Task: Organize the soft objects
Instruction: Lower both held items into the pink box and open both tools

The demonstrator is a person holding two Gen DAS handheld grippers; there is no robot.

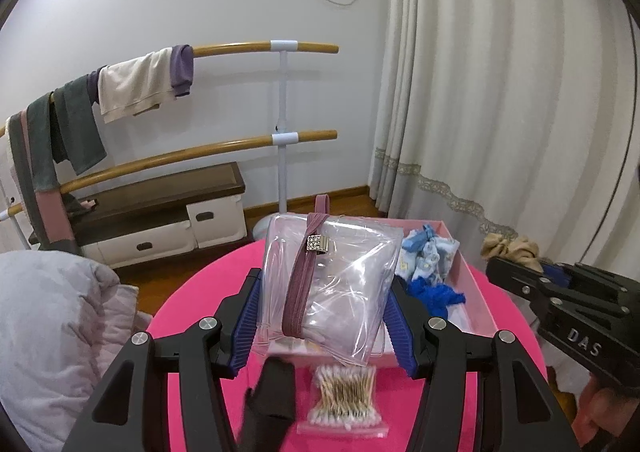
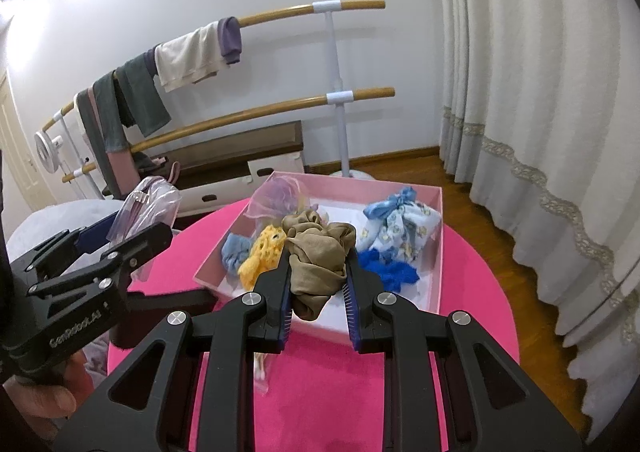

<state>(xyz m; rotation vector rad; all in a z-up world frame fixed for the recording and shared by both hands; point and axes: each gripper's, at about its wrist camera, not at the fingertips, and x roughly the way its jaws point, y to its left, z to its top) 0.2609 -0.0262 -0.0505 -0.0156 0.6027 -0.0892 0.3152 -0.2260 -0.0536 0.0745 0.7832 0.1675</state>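
Note:
My left gripper (image 1: 326,292) is shut on a clear plastic pouch (image 1: 352,284) with a mauve elastic band (image 1: 300,284) around it, held above the pink table (image 1: 192,292). My right gripper (image 2: 316,272) is shut on a tan scrunchie (image 2: 316,252), held over the near edge of the pink box (image 2: 436,252). In the box lie a blue scrunchie (image 2: 392,272), a blue-patterned white cloth bundle (image 2: 396,228), a yellow knitted piece (image 2: 264,252), a light blue scrunchie (image 2: 234,252) and a sheer lilac pouch (image 2: 276,196). The left gripper with its pouch shows in the right wrist view (image 2: 120,228).
A bag of cotton swabs (image 1: 344,400) and a dark cloth (image 1: 272,396) lie on the table near me. A grey quilt (image 1: 52,332) lies at left. A barre with hanging clothes (image 1: 132,88), a low cabinet (image 1: 160,212) and curtains (image 1: 500,92) stand behind.

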